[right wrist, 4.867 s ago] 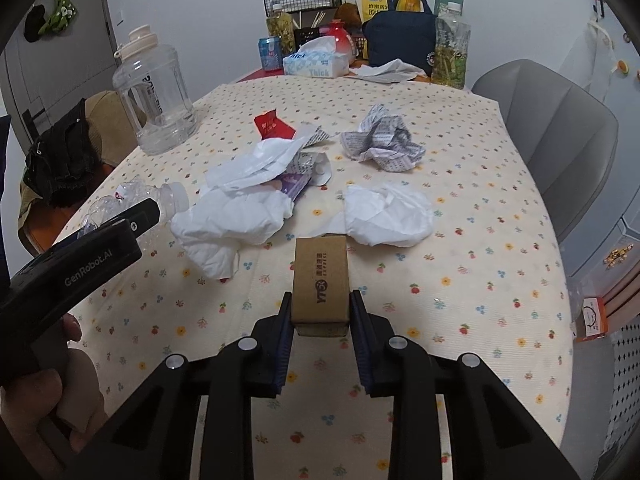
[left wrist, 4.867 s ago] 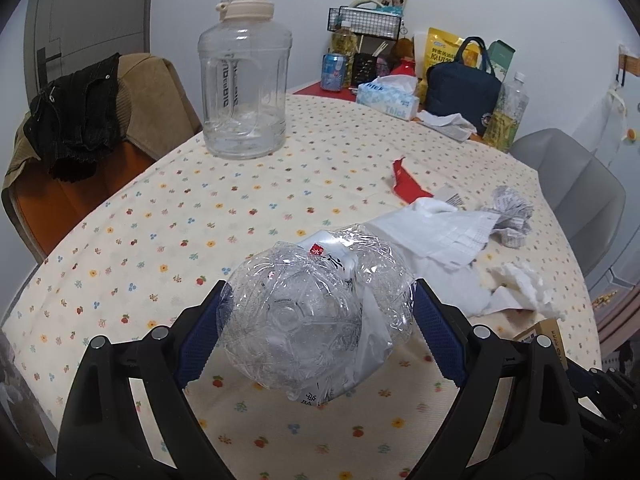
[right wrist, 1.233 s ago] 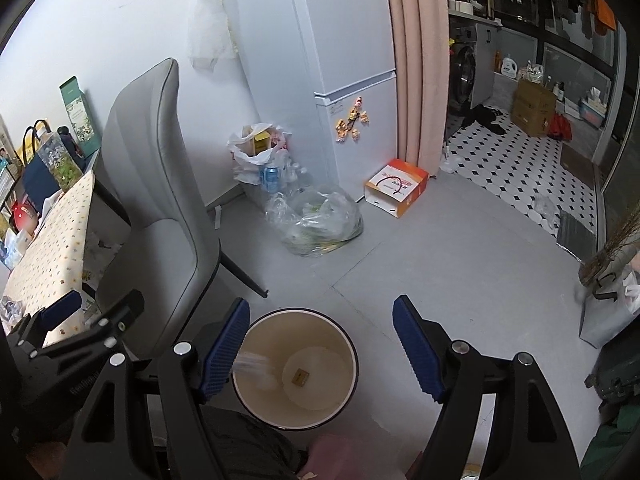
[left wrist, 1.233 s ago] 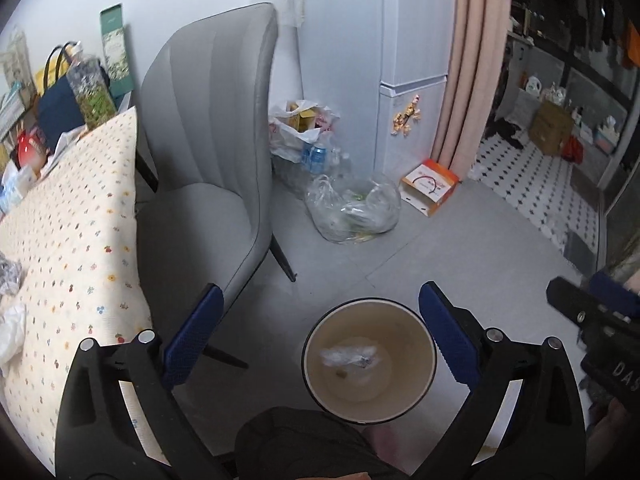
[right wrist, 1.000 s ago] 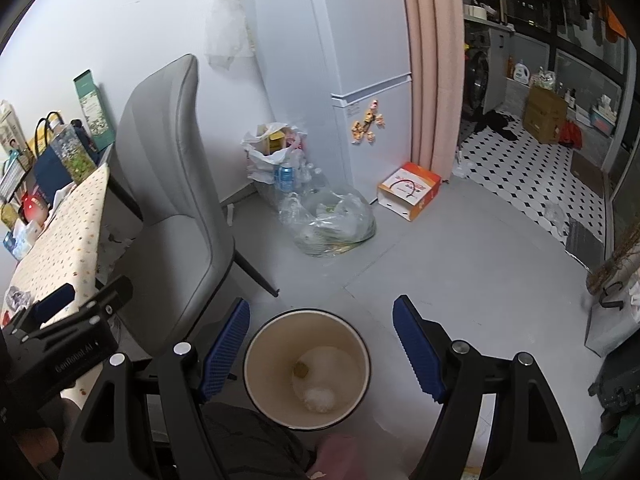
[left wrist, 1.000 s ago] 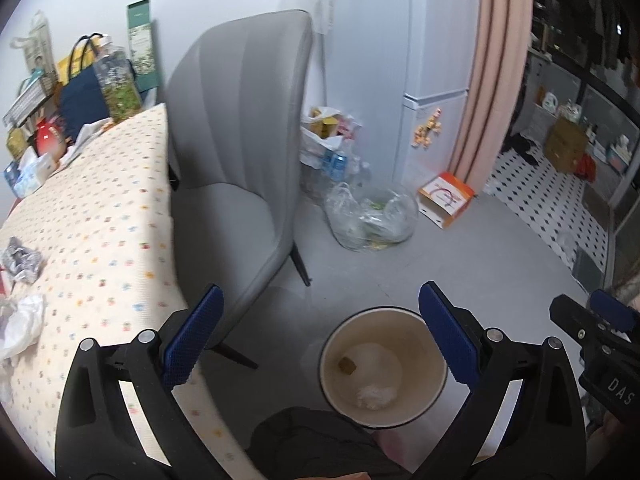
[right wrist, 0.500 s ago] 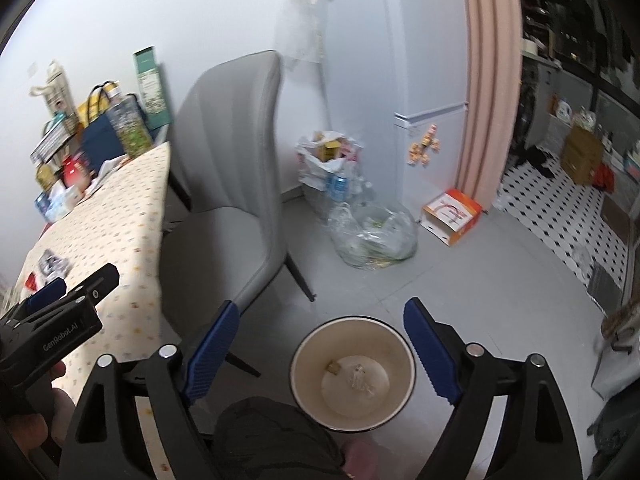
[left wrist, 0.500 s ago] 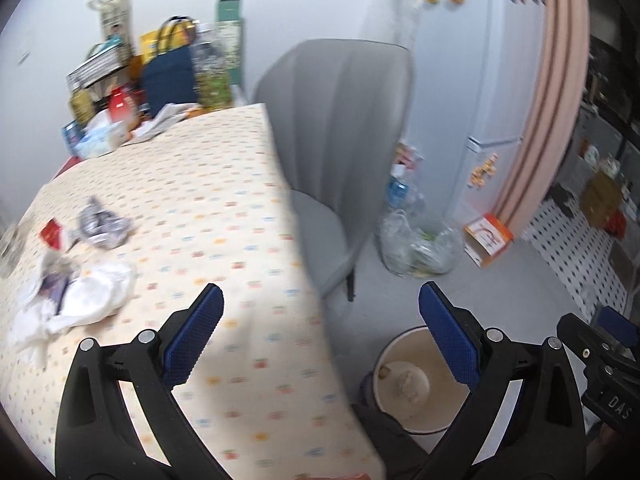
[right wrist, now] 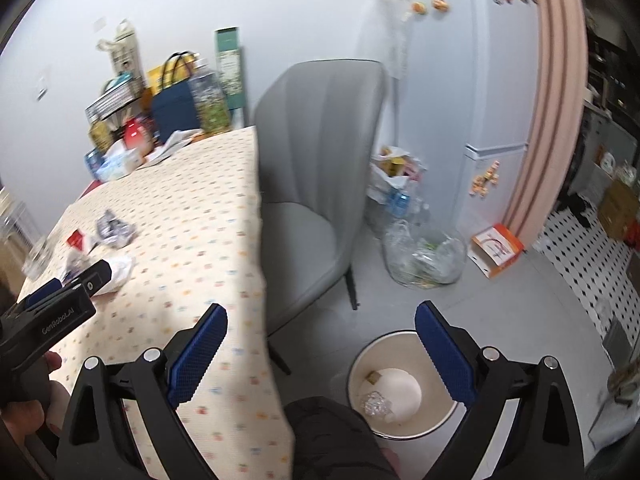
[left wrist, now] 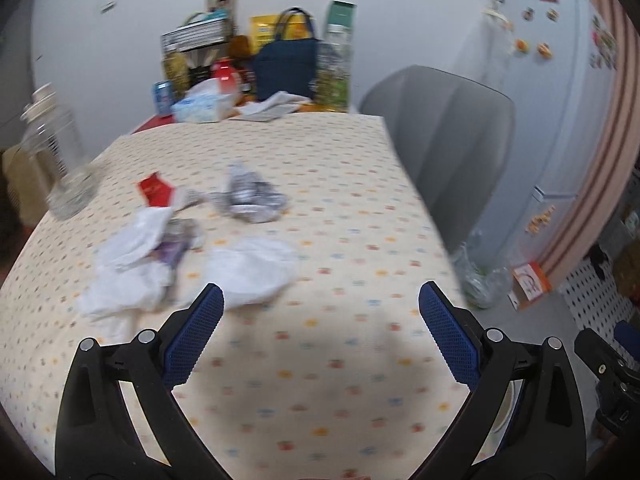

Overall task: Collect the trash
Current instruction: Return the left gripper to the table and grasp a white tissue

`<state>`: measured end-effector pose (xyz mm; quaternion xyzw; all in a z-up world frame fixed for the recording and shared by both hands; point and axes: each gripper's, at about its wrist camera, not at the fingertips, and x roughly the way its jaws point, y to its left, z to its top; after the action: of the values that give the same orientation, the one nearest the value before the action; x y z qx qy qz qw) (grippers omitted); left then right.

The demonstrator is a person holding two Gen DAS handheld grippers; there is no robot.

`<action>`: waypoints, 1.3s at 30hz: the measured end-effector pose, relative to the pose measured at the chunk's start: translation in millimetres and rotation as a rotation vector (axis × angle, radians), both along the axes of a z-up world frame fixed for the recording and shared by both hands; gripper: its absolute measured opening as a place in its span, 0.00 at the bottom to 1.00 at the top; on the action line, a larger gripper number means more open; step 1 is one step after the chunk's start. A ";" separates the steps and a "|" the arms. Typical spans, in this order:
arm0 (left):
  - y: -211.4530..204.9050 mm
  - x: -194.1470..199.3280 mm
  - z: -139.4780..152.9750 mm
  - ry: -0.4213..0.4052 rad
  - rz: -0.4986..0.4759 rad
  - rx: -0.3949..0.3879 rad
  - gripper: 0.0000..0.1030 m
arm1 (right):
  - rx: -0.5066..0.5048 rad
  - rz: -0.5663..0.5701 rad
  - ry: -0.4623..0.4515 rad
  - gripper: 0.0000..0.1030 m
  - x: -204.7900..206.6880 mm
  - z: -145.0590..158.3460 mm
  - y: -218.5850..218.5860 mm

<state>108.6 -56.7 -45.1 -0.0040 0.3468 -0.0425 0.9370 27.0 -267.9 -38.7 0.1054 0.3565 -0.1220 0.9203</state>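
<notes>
left gripper (left wrist: 320, 334) spread, empty | right gripper (right wrist: 320, 344) spread, empty | done: crushed bottle (right wrist: 375, 403), small box (right wrist: 373, 377) in waste bin (right wrist: 362, 356) | left: white tissue wad (left wrist: 256, 270) at 12 o'clock, crumpled paper (left wrist: 252, 196), red wrapper (left wrist: 154, 191)

Grey chair (right wrist: 316, 168) beside table w/ dotted cloth (left wrist: 340, 208), navy bag (left wrist: 286, 68), clear jug (left wrist: 56, 152), fridge (right wrist: 496, 80)

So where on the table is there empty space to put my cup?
The tablecloth is bare in front, below the white tissue, and along the edge by the grey chair. The crumpled paper pile on the left and the bags at the back are crowded.
</notes>
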 end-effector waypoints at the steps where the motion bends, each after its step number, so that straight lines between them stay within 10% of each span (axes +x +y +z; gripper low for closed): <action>1: 10.4 -0.7 0.1 -0.001 0.021 -0.003 0.94 | -0.003 0.012 0.000 0.90 1.4 1.0 6.0; 32: 165.0 8.8 -21.4 0.038 0.287 -0.069 0.94 | -0.067 0.304 -0.003 0.89 56.5 13.1 151.9; 39: 166.1 23.2 -32.6 0.064 0.283 -0.093 0.76 | -0.073 0.312 0.010 0.86 67.4 9.7 159.8</action>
<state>131.8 109.4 -77.7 -0.0977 0.3699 0.0740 0.9209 94.5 -108.1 -29.0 0.0149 0.3687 0.0089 0.9294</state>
